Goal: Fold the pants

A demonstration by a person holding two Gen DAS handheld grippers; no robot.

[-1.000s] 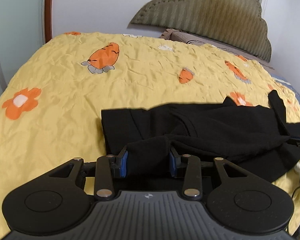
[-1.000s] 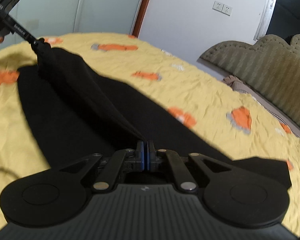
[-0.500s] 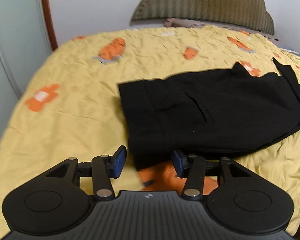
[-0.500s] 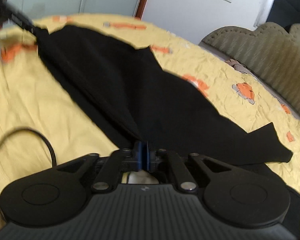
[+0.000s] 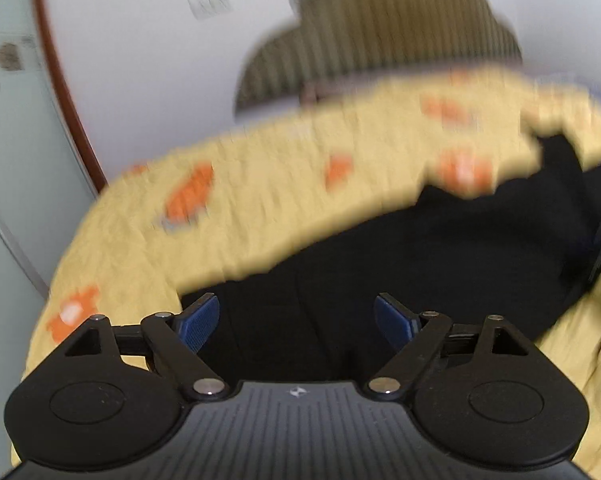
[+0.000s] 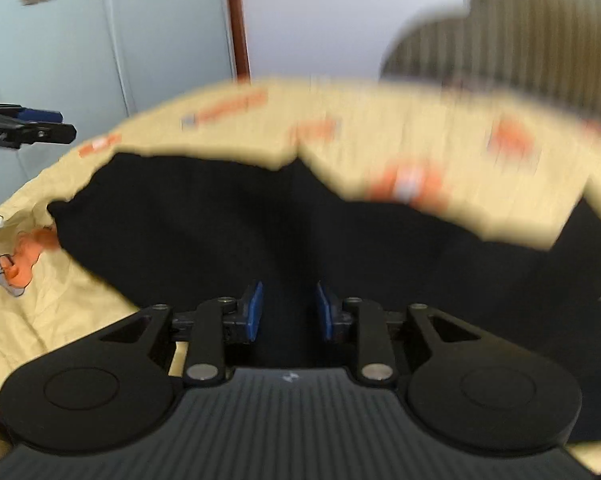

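Black pants [image 5: 440, 264] lie spread on a yellow bedspread [image 5: 260, 200] with orange prints; both views are blurred by motion. My left gripper [image 5: 296, 320] hovers over the pants' near end. Its jaws are opening wide and its blue pads [image 5: 202, 322] touch no cloth. In the right wrist view the pants [image 6: 220, 232] fill the middle of the bedspread [image 6: 380, 128]. My right gripper [image 6: 289, 310] is low over them. Its jaws are opening too, with dark cloth showing in the gap and the pads [image 6: 254, 310] not pressing on it. The left gripper [image 6: 28, 128] shows at the far left.
A padded olive headboard [image 5: 380, 32] stands at the bed's far end against a white wall. Pale wardrobe doors [image 6: 100, 40] and a brown door frame [image 6: 236, 20] are on the left. The bedspread is crumpled at its near left edge [image 6: 12, 260].
The left gripper let go of the pants' edge and spread wide. The right gripper, shut on a fold before, has parted its pads. The pants now lie flat, and both views have rolled.
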